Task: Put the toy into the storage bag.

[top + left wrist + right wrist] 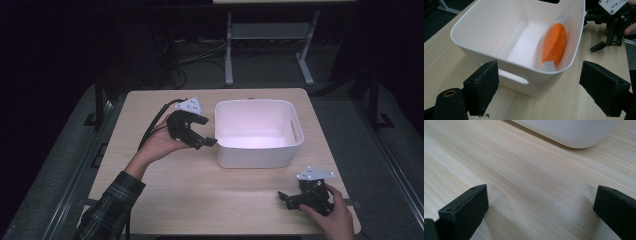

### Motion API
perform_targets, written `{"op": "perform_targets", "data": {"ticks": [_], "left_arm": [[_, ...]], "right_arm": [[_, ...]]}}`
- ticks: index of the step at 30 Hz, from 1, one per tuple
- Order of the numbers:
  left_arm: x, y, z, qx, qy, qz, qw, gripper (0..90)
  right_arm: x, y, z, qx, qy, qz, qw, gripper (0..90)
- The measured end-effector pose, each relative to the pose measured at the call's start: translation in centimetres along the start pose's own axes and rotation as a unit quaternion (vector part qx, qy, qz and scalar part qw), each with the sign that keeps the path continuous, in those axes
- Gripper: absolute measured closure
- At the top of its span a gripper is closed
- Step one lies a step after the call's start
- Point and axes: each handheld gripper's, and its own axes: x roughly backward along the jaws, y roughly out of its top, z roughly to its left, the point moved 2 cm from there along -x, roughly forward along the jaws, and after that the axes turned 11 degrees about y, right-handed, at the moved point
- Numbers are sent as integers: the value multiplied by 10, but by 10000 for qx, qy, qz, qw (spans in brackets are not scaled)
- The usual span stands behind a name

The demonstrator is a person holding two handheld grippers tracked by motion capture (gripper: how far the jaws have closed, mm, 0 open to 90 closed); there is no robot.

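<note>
hovering left gripper (210, 142) beside white bin (295, 131), jaws wide, orange packet (554, 43) inside, right gripper (286, 199) wide

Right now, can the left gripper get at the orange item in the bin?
Probably yes: the left gripper sits at the bin rim, jaws open, and the orange item lies uncovered inside.

Tube (554, 45) in bin (295, 142) on table (200, 195)
</note>
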Motion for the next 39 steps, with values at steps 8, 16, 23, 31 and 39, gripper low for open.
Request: {"op": "perform_targets", "data": {"ticks": [8, 16, 23, 31, 39], "left_arm": [[4, -27, -5, 223, 101, 17, 9997, 150], [8, -54, -13, 452, 316, -98, 9984, 150], [12, -75, -19, 582, 472, -153, 9971, 150], [17, -101, -25, 725, 670, -155, 9950, 150], [25, -126, -31, 892, 896, -56, 9920, 150]], "right_arm": [[0, 0, 0, 3, 0, -2, 10000, 0], [0, 0, 0, -5, 0, 1, 10000, 0], [0, 0, 0, -3, 2, 0, 10000, 0], [0, 0, 0, -6, 4, 1, 10000, 0], [0, 0, 0, -5, 0, 1, 10000, 0]]}}
